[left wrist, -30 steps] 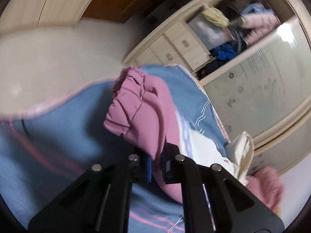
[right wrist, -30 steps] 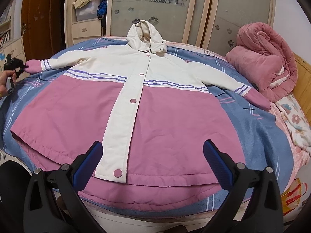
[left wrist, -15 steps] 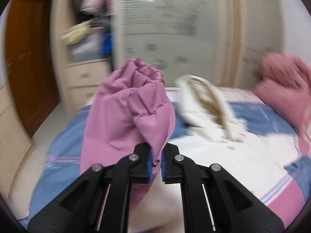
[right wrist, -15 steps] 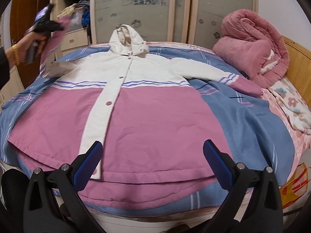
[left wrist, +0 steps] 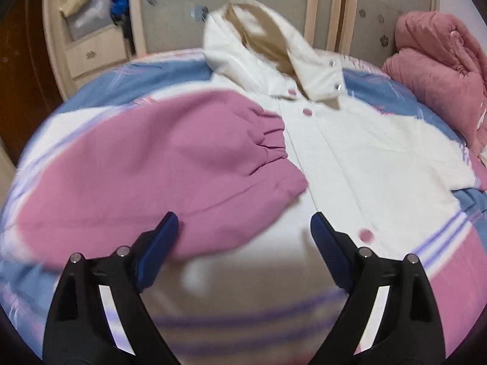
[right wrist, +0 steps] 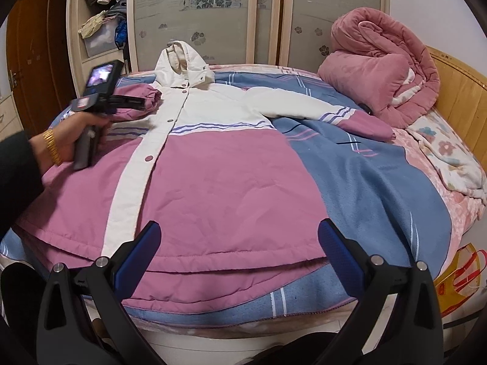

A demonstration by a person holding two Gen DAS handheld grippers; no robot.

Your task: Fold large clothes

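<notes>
Released sleeve (left wrist: 170,164) onto jacket (right wrist: 231,164) | L gripper (left wrist: 243,234) open; R gripper (right wrist: 239,243) open

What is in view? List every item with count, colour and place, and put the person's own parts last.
jacket: one, pink and white, spread flat on the bed, snaps done up
hood: one, white with tan lining, at the jacket's top
folded sleeve: one, pink cuff, laid across the chest
other sleeve: one, white with pink cuff, stretched out sideways
blanket: one, blue with stripes, under the jacket
quilt: one, pink, bundled by the headboard
wardrobe: one, cream frame, grey flowered doors, behind the bed
left tongs: black, blue pads, open above the folded sleeve
right tongs: black, blue pads, open over the hem
left hand: gold bracelet, gripping the left handle
</notes>
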